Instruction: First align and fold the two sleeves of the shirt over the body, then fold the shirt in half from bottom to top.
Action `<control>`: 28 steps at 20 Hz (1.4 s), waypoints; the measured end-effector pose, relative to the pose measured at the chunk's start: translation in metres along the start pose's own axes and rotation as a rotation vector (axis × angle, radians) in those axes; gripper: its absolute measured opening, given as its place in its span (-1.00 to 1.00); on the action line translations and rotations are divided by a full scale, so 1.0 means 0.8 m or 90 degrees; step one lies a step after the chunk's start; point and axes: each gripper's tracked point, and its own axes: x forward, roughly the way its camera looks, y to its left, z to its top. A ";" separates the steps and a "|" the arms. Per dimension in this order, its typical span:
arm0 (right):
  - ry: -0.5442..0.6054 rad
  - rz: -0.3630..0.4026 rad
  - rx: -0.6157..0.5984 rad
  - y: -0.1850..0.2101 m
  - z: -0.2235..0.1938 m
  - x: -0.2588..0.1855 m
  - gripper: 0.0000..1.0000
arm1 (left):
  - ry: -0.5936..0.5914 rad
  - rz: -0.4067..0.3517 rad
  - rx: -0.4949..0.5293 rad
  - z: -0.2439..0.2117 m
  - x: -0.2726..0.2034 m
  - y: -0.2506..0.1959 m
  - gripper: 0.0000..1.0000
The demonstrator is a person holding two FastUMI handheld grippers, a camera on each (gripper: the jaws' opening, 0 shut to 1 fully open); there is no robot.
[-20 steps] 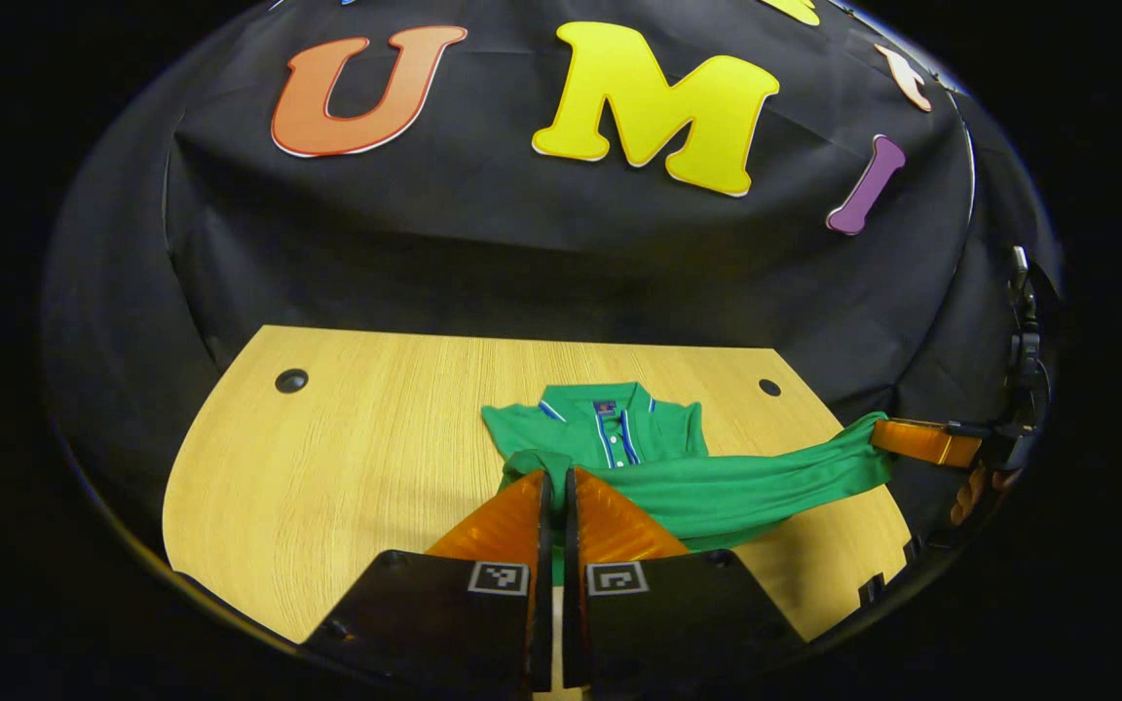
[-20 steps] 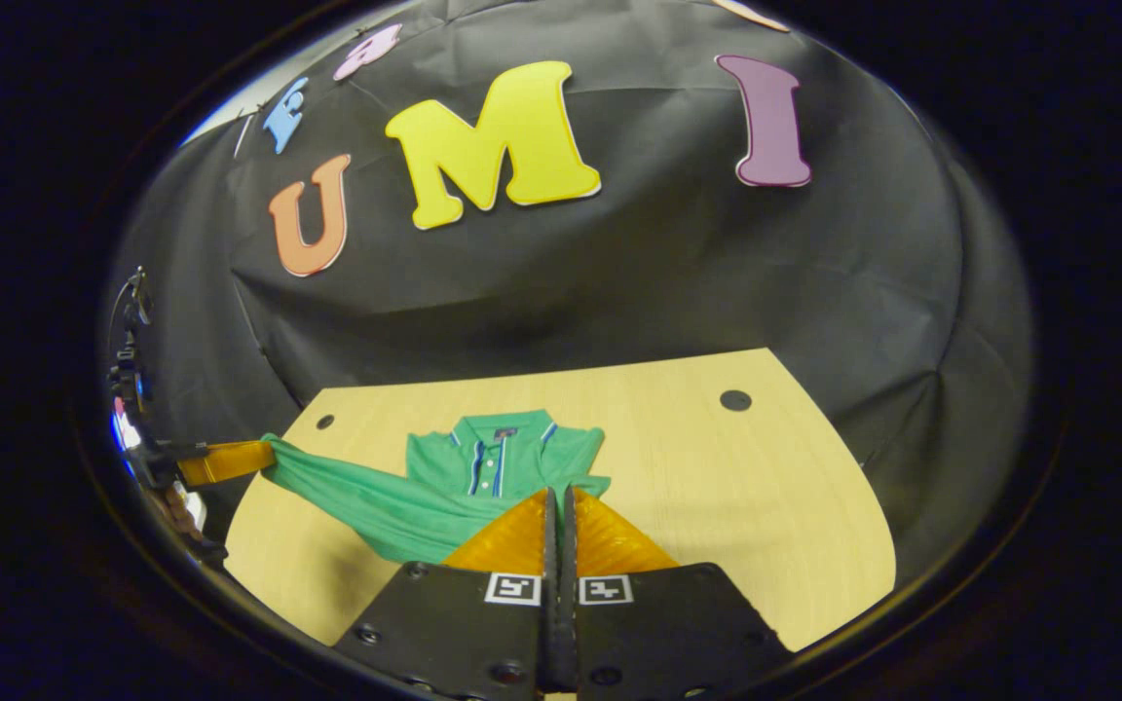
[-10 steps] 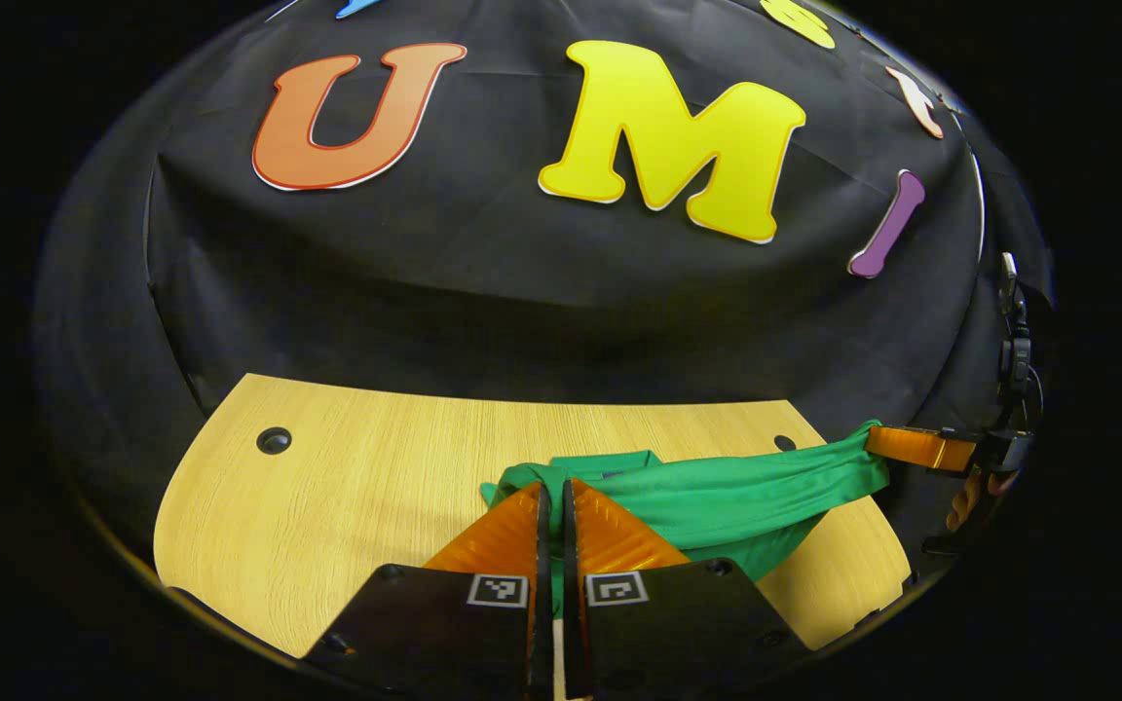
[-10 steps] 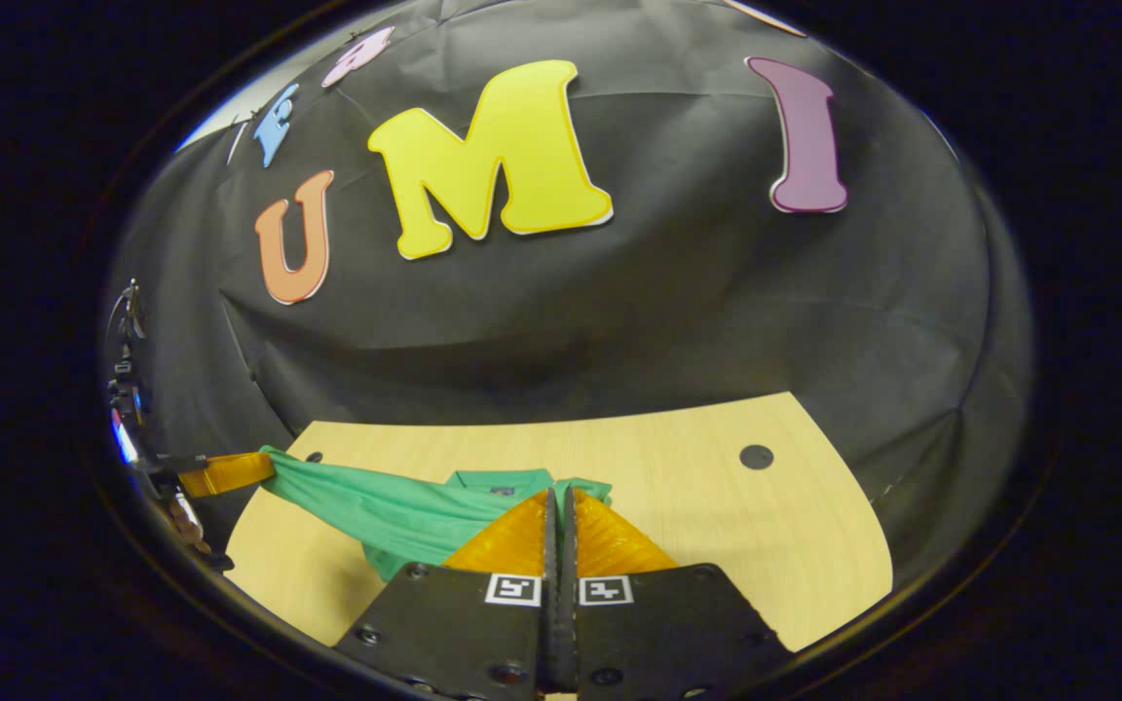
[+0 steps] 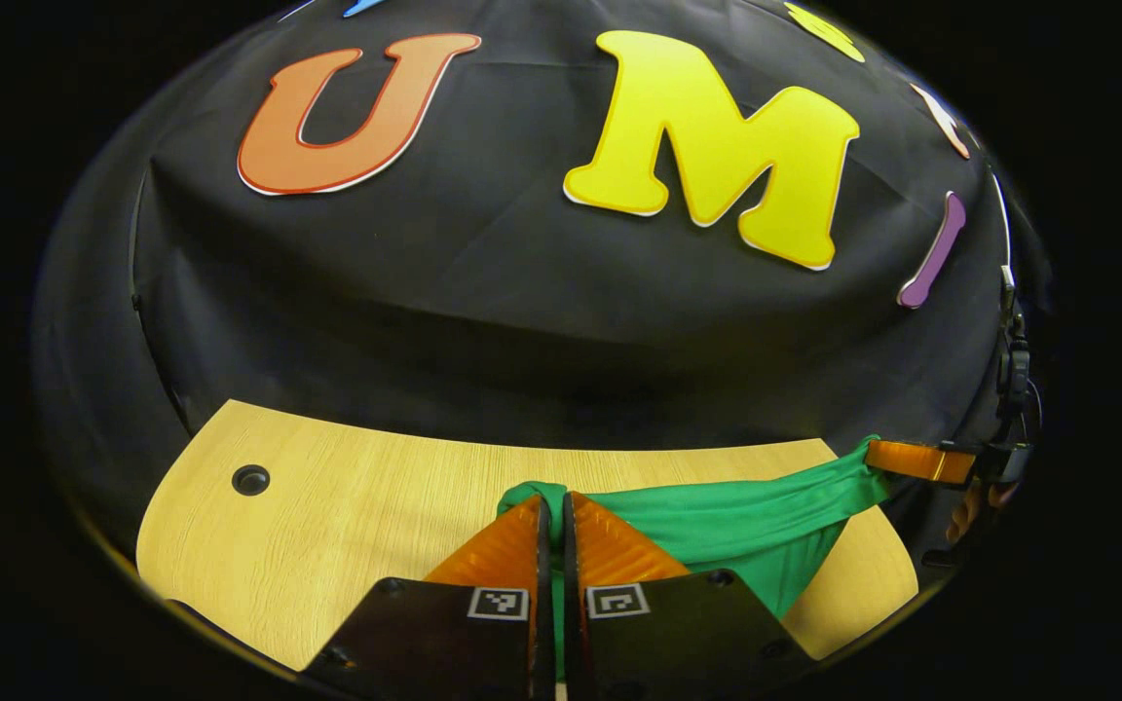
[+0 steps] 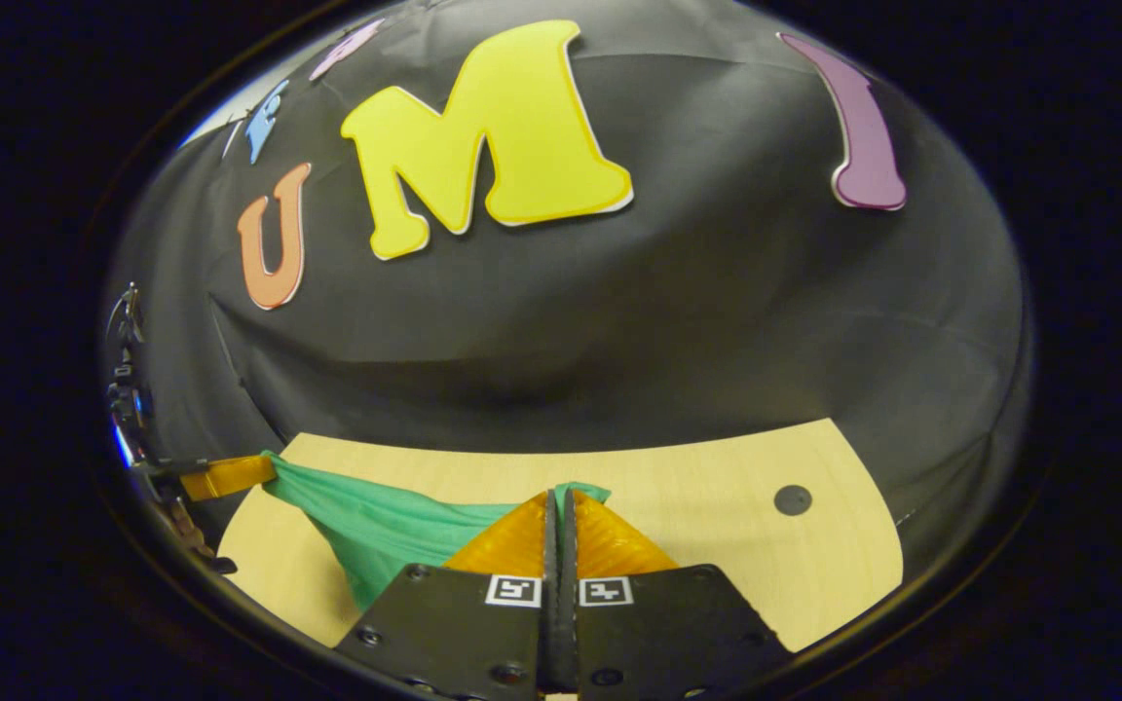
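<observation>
One green shirt hangs stretched above the one wooden table, held up between two grippers. The left gripper is closed on its edge at 6 o'clock in the left gripper view. The right gripper is closed on the other end, also at 6 o'clock in its own view. Two round holes are in the table.

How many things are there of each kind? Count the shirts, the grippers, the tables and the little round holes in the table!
Green shirt: 1
Grippers, left gripper and right gripper: 2
Wooden table: 1
Round holes, one in the left gripper view, one in the right gripper view: 2
Total: 6
</observation>
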 end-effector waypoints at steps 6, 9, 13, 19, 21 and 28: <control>0.008 0.010 -0.008 0.001 -0.003 0.069 -1.00 | -0.001 0.020 0.027 -0.009 0.054 0.016 -0.80; 0.022 0.006 -0.020 -0.005 -0.024 0.091 -1.00 | 0.005 0.023 0.014 -0.026 0.074 0.019 -0.70; 0.041 -0.004 -0.017 -0.011 -0.041 0.099 -0.02 | 0.015 0.046 -0.001 -0.034 0.076 0.022 0.26; -0.038 -0.027 -0.054 -0.008 0.000 0.060 0.93 | -0.024 0.074 0.024 -0.004 0.048 0.025 1.00; -0.057 -0.024 -0.059 0.003 0.015 0.042 0.92 | -0.032 0.083 0.017 0.006 0.029 0.024 1.00; -0.139 -0.028 -0.093 0.051 0.050 -0.078 0.92 | -0.105 0.080 0.004 0.051 -0.077 0.007 1.00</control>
